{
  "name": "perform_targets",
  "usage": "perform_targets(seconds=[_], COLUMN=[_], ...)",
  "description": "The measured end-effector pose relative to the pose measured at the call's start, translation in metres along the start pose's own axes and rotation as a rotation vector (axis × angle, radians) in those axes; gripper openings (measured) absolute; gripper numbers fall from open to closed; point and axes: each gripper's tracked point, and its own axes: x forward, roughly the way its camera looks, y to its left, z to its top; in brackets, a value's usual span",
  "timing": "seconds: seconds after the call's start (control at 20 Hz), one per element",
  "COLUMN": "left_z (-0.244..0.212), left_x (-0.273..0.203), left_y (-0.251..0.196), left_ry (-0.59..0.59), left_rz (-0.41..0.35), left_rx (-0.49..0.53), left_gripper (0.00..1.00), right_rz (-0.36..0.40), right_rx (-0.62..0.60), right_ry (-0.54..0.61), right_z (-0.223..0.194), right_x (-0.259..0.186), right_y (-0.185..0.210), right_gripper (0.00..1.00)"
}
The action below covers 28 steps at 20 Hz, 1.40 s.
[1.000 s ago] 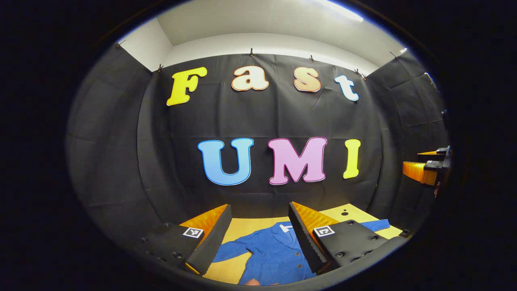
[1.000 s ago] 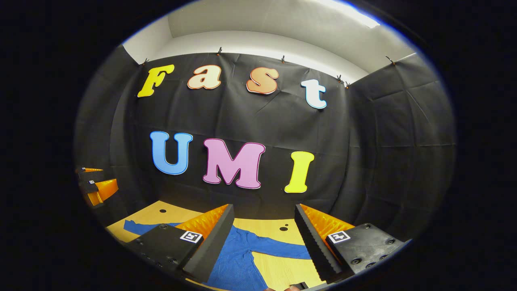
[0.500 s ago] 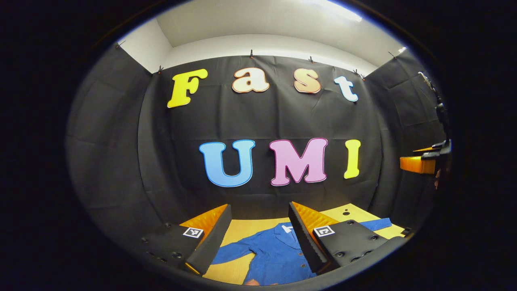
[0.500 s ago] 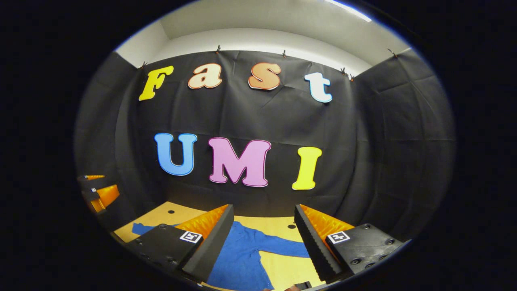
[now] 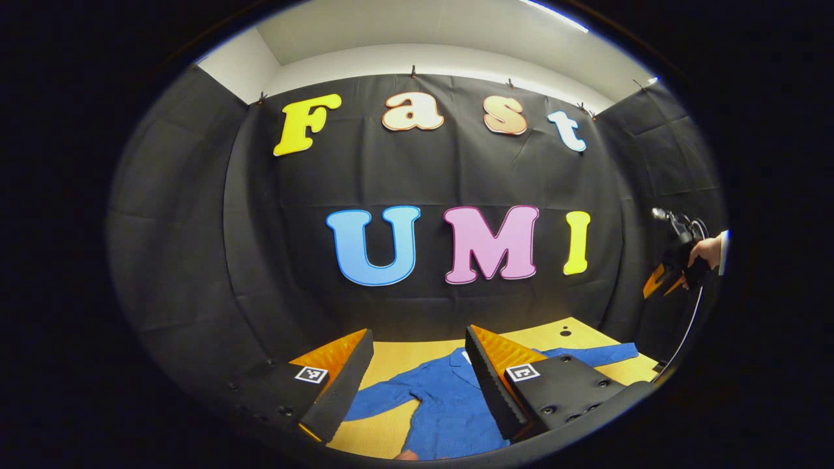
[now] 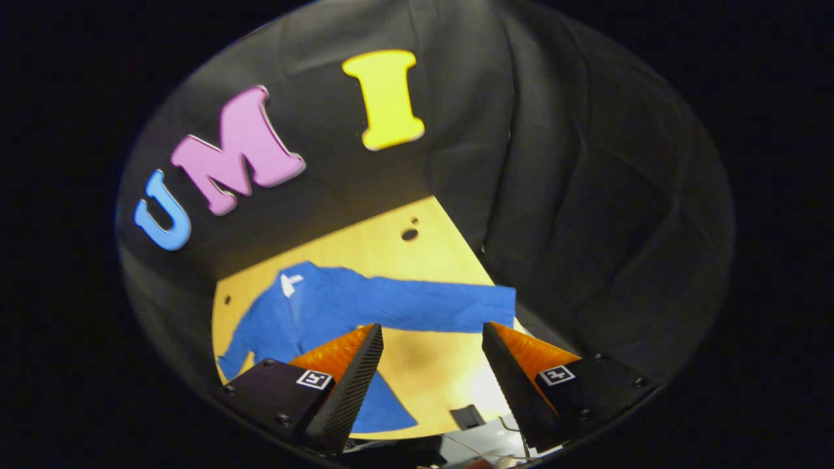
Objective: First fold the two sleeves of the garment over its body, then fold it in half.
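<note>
Right gripper view: the yellow table (image 6: 365, 251) is below my tools. The blue shirt (image 6: 326, 306) lies flat ahead of my right gripper (image 6: 430, 365), sleeves spread out. My left gripper (image 5: 417, 371) hangs above it. Both are released, holding nothing.

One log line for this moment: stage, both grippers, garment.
stage: pre-fold | left gripper: open | right gripper: open | blue garment: flat on table, sleeves spread

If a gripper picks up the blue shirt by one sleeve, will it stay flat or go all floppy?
Probably floppy: the blue shirt lies thin and flat on the wooden table, its sleeve faintly rumpled. It would likely sag and drag, and it looks light.
</note>
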Motion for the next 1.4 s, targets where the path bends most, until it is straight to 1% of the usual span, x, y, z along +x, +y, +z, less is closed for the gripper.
perform_targets(seconds=[0.05,0.1,0.15,0.25,0.3,0.4,0.45,0.55,0.6,0.65,0.7,0.75,0.8,0.85,0.9,0.95,1.0,1.05,1.15,1.25,1.3,1.35,1.4], left_z=[-0.005,-0.011,-0.011,-0.007,-0.005,-0.013,-0.018,-0.024,-0.027,-0.031,-0.032,-0.033,-0.027,-0.024,-0.02,-0.016,-0.015,-0.016,-0.026,-0.03,-0.032,-0.035,-0.038], left_x=[0.01,0.027,0.042,0.063,0.075,0.104,0.118,0.134,0.14,0.147,0.15,0.154,0.155,0.154,0.153,0.148,0.144,0.14,0.133,0.122,0.112,0.107,0.091], left_y=[-0.007,-0.019,-0.025,-0.033,-0.04,-0.068,-0.08,-0.087,-0.094,-0.101,-0.106,-0.115,-0.118,-0.117,-0.114,-0.104,-0.091,-0.082,-0.056,-0.033,-0.005,0.008,0.042], left_ry=[0.027,0.062,0.078,0.082,0.082,0.136,0.17,0.196,0.212,0.22,0.223,0.224,0.204,0.188,0.174,0.158,0.153,0.151,0.165,0.167,0.154,0.152,0.149], left_rz=[-0.005,-0.012,-0.005,0.025,0.036,0.042,0.051,0.074,0.073,0.066,0.057,0.04,0.025,0.018,0.017,0.024,0.029,0.036,0.053,0.066,0.087,0.1,0.133], left_rx=[-0.025,-0.043,-0.026,0.02,0.029,0.006,0.004,0.025,0.031,0.026,0.018,0.013,0.023,0.032,0.043,0.057,0.062,0.061,0.048,0.035,0.032,0.029,0.006], left_gripper=[0.81,0.81,0.82,0.82,0.82,0.81,0.81,0.82,0.82,0.81,0.82,0.81,0.82,0.82,0.82,0.82,0.82,0.82,0.82,0.82,0.82,0.82,0.82], right_rz=[-0.021,-0.037,-0.083,-0.128,-0.129,-0.139,-0.15,-0.145,-0.131,-0.128,-0.122,-0.116,-0.13,-0.121,-0.15,-0.144,-0.161,-0.152,-0.124,-0.111,-0.072,-0.043,0.023], right_rx=[0.003,0.002,-0.03,-0.052,-0.043,0.015,0.061,0.076,0.103,0.12,0.114,0.091,0.065,0.146,0.203,0.159,0.124,0.115,0.111,0.073,0.007,-0.001,-0.049], right_ry=[0.094,0.15,0.204,0.285,0.324,0.409,0.463,0.542,0.53,0.542,0.54,0.551,0.561,0.552,0.524,0.541,0.541,0.528,0.471,0.418,0.326,0.294,0.197], right_z=[-0.012,-0.017,-0.021,-0.028,-0.032,-0.046,-0.062,-0.083,-0.078,-0.082,-0.078,-0.081,-0.078,-0.077,-0.079,-0.086,-0.086,-0.084,-0.066,-0.048,-0.013,0.0,0.039], right_x=[0.035,0.066,0.108,0.154,0.173,0.22,0.238,0.253,0.254,0.26,0.249,0.256,0.258,0.262,0.257,0.253,0.251,0.247,0.238,0.22,0.195,0.181,0.15], right_y=[-0.012,-0.024,-0.051,-0.076,-0.08,-0.1,-0.117,-0.127,-0.125,-0.127,-0.129,-0.129,-0.135,-0.13,-0.129,-0.128,-0.126,-0.116,-0.089,-0.065,-0.022,0.0,0.069], right_gripper=[0.99,0.99,1.0,0.99,0.99,1.0,1.0,0.99,0.99,1.0,0.99,0.9,0.67,0.47,0.27,0.07,0.22,0.06,0.06,0.05,0.06,0.05,0.05])
